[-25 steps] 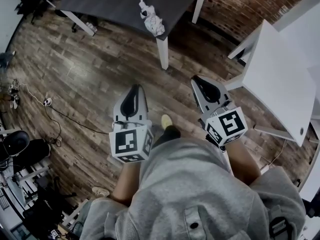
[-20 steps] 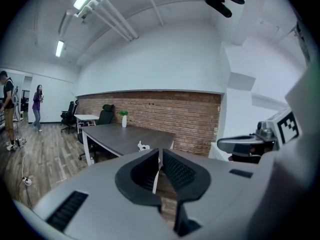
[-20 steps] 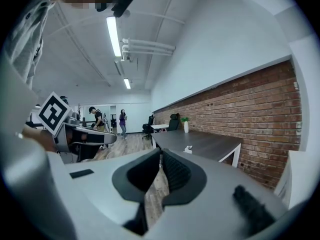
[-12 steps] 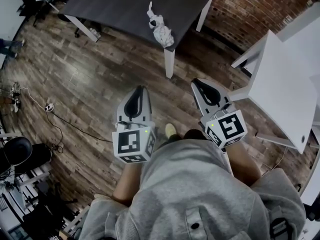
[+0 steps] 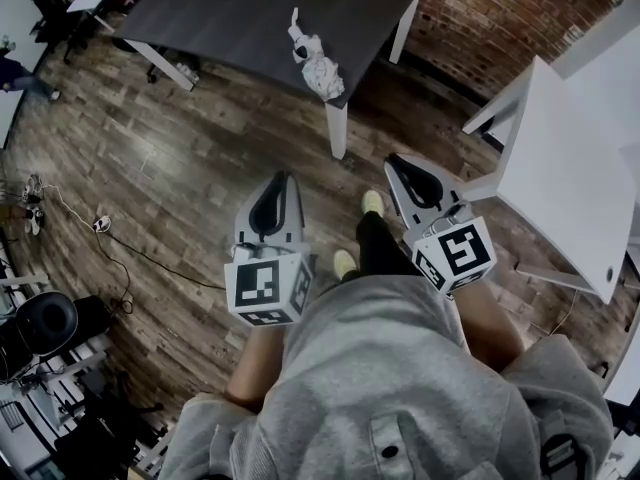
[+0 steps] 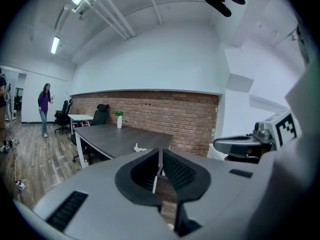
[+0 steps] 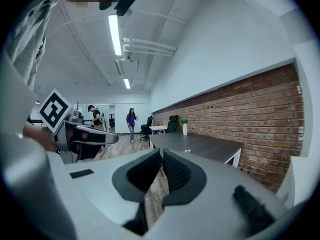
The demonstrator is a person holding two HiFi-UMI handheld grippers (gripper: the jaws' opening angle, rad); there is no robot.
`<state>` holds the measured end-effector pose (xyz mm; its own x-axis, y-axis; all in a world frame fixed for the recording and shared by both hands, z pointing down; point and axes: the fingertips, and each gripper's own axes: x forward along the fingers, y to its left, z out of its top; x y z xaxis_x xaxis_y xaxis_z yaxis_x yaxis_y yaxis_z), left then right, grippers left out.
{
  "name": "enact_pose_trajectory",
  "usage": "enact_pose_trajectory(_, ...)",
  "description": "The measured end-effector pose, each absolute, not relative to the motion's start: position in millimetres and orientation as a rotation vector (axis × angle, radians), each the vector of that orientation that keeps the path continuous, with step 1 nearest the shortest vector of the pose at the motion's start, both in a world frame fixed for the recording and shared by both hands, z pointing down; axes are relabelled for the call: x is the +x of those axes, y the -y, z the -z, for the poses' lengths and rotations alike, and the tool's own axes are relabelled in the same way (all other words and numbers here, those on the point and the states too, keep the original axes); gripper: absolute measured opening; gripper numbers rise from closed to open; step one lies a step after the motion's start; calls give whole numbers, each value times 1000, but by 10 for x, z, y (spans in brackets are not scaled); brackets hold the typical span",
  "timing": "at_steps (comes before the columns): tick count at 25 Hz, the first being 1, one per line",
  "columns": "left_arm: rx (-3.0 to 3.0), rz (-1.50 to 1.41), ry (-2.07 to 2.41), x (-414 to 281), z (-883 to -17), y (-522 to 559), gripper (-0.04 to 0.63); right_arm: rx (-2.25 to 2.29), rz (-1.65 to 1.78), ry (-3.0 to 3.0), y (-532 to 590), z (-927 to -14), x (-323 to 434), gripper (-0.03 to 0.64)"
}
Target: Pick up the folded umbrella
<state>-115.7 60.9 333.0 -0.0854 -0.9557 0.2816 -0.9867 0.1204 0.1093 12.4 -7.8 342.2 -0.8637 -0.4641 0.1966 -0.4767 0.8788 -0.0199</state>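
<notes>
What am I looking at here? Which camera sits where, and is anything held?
There is no robot arm. A person in a grey top holds a two-jaw gripper in each hand.

The head view comes from a camera on the person's head, looking steeply down. In it the left gripper is at the picture's left and the right gripper at its right. Each carries a marker cube.

The two gripper views come from cameras riding on the grippers and looking along their jaws. Both pairs of jaws are together, with nothing between them.

Ahead stands a dark table. The folded umbrella, pale and patterned, lies near its corner, untouched. A white table stands to the right.
</notes>
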Motion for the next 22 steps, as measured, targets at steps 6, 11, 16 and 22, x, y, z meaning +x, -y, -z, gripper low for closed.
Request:
enact_pose_trajectory(6,1888,-162,2120,-1208,-3414,-375,37,734,-107,2847,347,-3489,120,37)
enact_pose_trajectory(11,1880,-171,2132,-1369,-3429,-23,37,742,-114,2850,755,-3517,6,37)
enact_pose_trajectory(16,1851,-176,2139,-1488,-3510,405,38,750,-143,2825,1231,-3592,-84,37)
enact_pose_trajectory(22,1809,-180,2136,-1726,-3597,849,38,728,-194,2796,1681,-3703,-312,37)
